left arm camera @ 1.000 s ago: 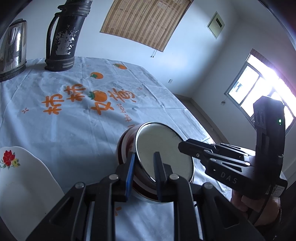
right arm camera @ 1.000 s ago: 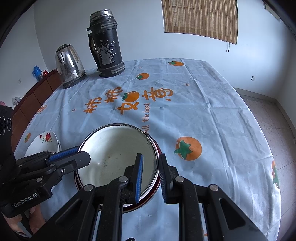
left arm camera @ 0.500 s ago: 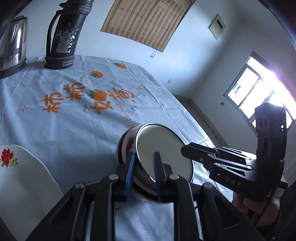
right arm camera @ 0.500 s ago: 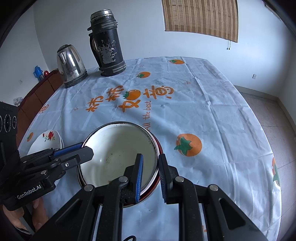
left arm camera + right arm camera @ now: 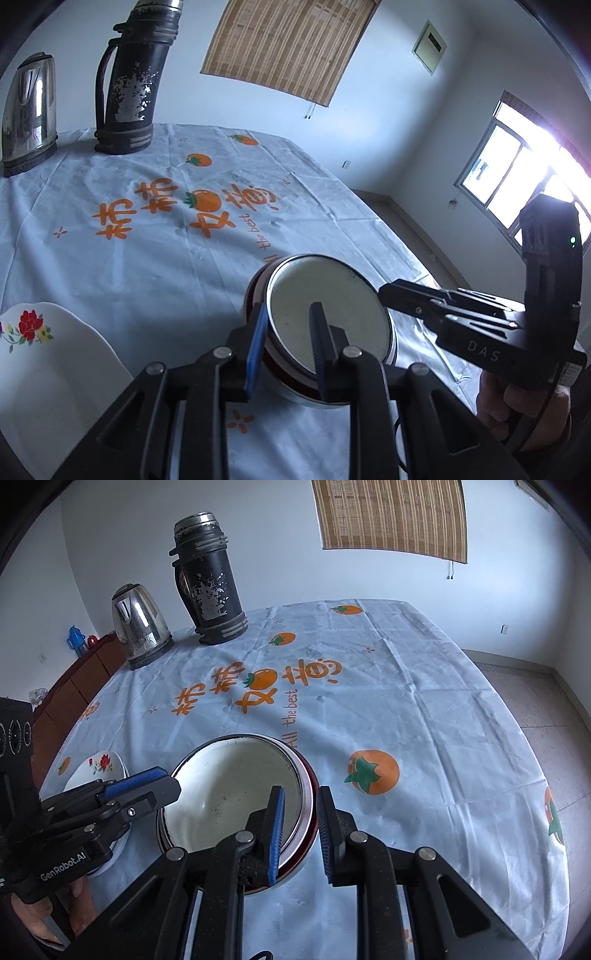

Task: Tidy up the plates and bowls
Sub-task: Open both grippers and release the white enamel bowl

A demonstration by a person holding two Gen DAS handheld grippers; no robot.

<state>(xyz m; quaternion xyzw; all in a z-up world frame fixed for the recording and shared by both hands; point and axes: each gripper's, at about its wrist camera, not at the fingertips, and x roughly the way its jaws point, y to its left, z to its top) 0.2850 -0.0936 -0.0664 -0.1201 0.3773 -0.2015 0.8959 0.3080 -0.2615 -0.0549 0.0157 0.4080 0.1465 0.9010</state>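
Observation:
A white enamel bowl (image 5: 332,295) (image 5: 229,786) sits nested in a red bowl (image 5: 253,295) (image 5: 313,779) near the front of the table. My left gripper (image 5: 287,314) (image 5: 166,788) straddles the left rim of the pair, one pad outside the red wall and one inside the white bowl. Its jaws are beginning to open, with the pads still against the rim. My right gripper (image 5: 301,792) (image 5: 388,295) is shut on the opposite rim. I cannot tell whether the bowls rest on the cloth or hang just above it.
A white plate with a red flower (image 5: 55,369) (image 5: 98,768) lies left of the bowls. A steel kettle (image 5: 140,627) and a tall black thermos (image 5: 210,583) stand at the far left. The tablecloth (image 5: 406,709) drops off at the right edge.
Almost nothing differs. Both grippers keep their places on the bowls' rim, and the nested bowls have shifted only slightly over the cloth.

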